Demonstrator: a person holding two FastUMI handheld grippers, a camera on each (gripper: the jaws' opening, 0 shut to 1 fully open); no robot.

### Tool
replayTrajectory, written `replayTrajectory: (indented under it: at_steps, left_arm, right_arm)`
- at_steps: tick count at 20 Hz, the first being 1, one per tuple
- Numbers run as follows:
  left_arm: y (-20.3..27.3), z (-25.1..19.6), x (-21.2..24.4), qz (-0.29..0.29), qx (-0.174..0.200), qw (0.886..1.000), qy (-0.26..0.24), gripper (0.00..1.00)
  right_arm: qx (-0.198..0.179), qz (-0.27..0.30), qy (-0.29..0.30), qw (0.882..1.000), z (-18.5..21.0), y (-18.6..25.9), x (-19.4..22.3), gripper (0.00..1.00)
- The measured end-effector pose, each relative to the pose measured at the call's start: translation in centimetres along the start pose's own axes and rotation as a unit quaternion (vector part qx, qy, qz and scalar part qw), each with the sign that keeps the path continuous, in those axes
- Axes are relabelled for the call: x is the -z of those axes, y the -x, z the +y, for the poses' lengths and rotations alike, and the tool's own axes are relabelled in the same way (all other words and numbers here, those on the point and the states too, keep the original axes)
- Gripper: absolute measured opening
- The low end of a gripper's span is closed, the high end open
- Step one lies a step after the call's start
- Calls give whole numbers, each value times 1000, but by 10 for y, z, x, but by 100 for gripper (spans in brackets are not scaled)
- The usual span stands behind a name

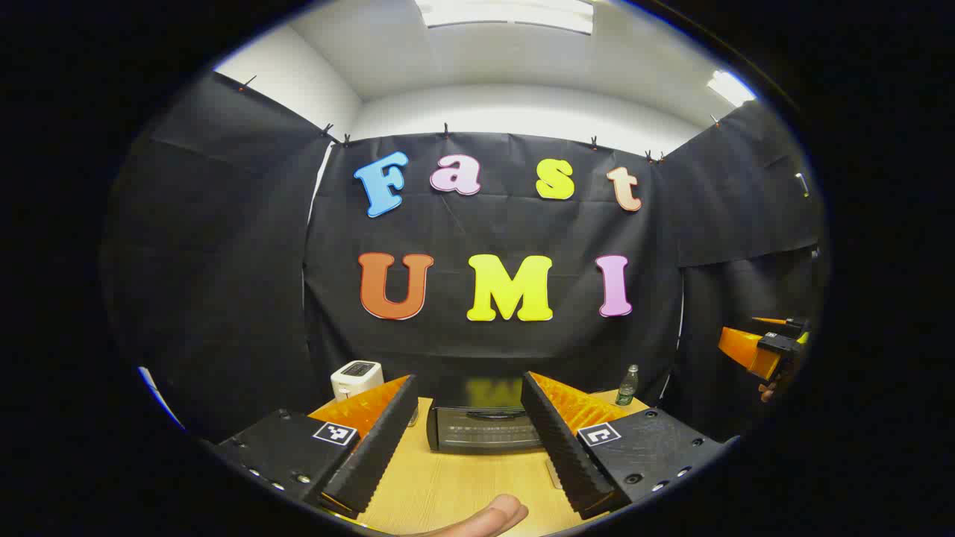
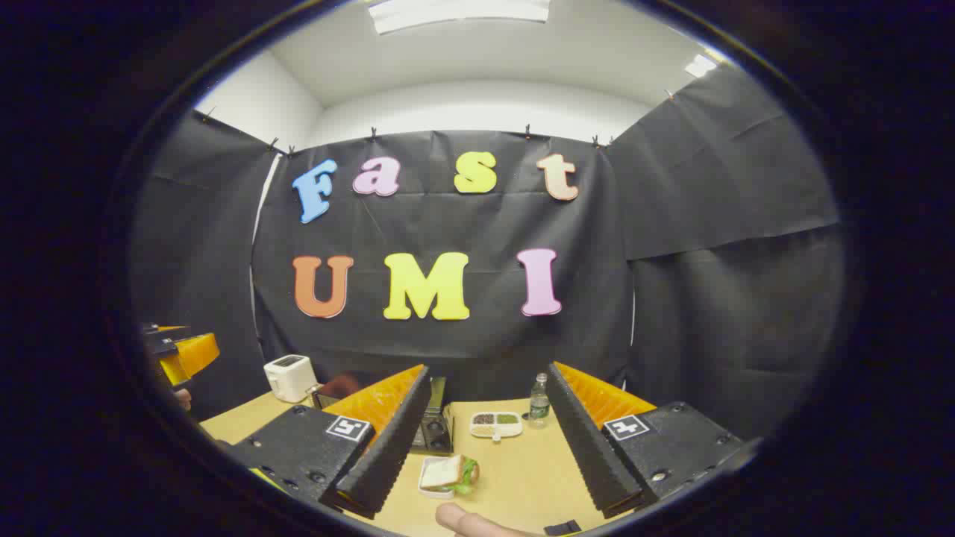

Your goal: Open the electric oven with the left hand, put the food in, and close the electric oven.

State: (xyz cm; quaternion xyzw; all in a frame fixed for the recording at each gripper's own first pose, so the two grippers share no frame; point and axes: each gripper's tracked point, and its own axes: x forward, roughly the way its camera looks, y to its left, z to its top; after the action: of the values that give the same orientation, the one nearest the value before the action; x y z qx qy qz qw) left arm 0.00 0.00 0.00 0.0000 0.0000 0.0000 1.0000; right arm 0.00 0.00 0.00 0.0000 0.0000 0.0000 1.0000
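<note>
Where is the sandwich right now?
In the right gripper view, the sandwich sits on the table between the open fingers, near the oven.

This is a recording booth set up inside an office-like room, not a real kitchen. Black cloth (image 1: 224, 246) hangs on 3 sides, held by small clips (image 1: 445, 130) along its top edge, and above it show plain white walls (image 2: 477, 104) and flat ceiling light panels (image 1: 507, 13). Inside the cloth stands a wooden tabletop (image 2: 515, 477) staged with kitchen things: a white toaster (image 1: 357, 377), a dark oven (image 1: 481, 426), a bottle (image 2: 539, 401), a divided tray (image 2: 495, 424) and a sandwich (image 2: 446, 473) on a small dish.
</note>
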Motion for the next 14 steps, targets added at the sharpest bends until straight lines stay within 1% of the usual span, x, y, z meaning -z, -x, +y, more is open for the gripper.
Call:
replayTrajectory:
  at_steps: [3, 6, 8, 14]
  left_arm:
    - [-1, -1, -1, -2, 2, 1000, -7, 92]
    - [-2, 0, 5, 8, -5, 1000, -6, 92]
    - [-3, -3, 5, 12, -2, 1000, -4, 92]
    - [-7, -2, 10, 21, -8, 1000, -10, 92]
  right_arm:
    - [9, -8, 11, 1000, -5, 3, -4, 99]
    - [17, -20, 17, 1000, -9, 7, -12, 99]
    - [17, -24, 18, 999, -11, 10, -13, 99]
    - [13, -11, 10, 1000, -15, 10, -7, 99]
